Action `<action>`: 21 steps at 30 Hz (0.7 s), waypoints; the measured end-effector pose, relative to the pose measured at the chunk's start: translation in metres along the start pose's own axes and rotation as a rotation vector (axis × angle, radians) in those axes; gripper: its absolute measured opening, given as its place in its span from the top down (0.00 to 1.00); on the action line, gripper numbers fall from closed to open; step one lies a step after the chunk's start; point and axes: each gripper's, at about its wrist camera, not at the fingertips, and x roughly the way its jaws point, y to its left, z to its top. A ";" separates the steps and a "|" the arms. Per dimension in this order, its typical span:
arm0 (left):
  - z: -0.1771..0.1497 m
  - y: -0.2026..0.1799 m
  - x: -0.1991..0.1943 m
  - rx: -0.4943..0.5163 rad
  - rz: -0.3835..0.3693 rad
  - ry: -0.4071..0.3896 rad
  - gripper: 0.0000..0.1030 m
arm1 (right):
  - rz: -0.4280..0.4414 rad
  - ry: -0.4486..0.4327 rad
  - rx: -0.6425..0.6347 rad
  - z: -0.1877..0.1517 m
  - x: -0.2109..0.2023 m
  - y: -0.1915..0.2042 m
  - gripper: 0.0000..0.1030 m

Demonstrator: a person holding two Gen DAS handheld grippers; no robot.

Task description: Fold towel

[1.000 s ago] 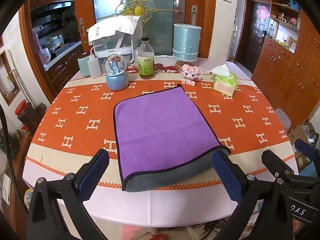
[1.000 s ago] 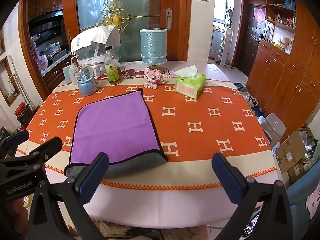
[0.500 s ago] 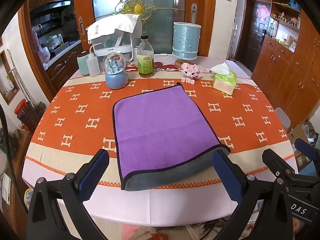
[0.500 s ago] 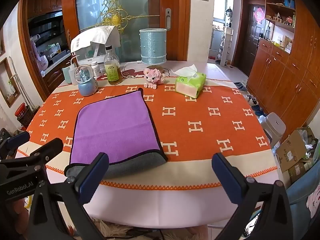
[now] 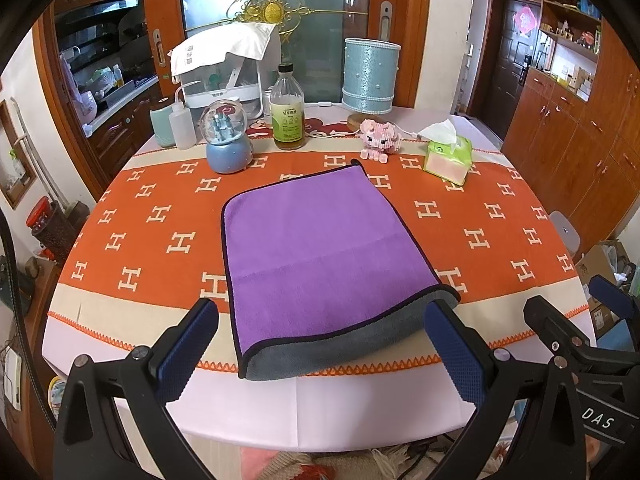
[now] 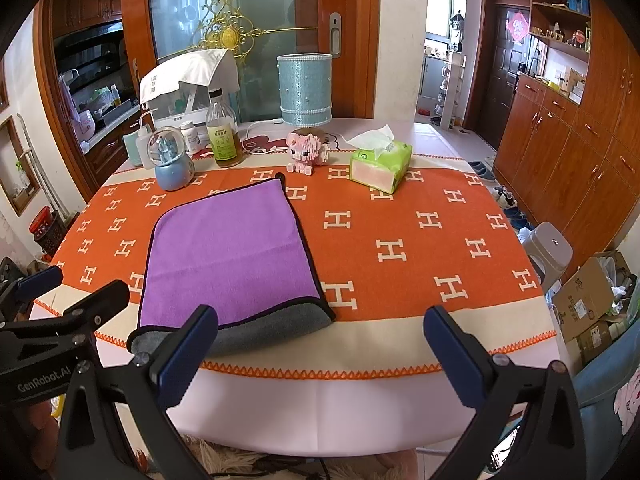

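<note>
A purple towel (image 5: 316,248) with a grey underside lies folded over on the orange tablecloth; its grey lower layer sticks out at the near edge. It also shows in the right wrist view (image 6: 232,248), left of centre. My left gripper (image 5: 320,344) is open and empty, held just short of the towel's near edge. My right gripper (image 6: 320,344) is open and empty, near the table's front edge, to the right of the towel. The right gripper's body shows at the right of the left wrist view (image 5: 576,344).
At the back of the table stand a snow globe (image 5: 228,140), a bottle (image 5: 287,108), a blue lamp (image 5: 370,76), a pink brick toy (image 5: 378,136), a green tissue pack (image 5: 448,154) and a white appliance (image 5: 224,68). A stool (image 6: 550,248) and cardboard boxes (image 6: 588,300) stand right of the table.
Both views have shifted only slightly; the towel lies as before and both grippers stay open.
</note>
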 end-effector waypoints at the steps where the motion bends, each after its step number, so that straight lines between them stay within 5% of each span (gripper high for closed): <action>1: 0.000 0.000 0.000 0.000 0.000 0.000 0.01 | 0.000 0.000 0.000 0.000 0.000 0.000 0.00; 21: -0.002 0.001 0.000 0.002 -0.002 0.005 0.01 | -0.001 0.003 0.000 -0.001 0.000 0.001 0.00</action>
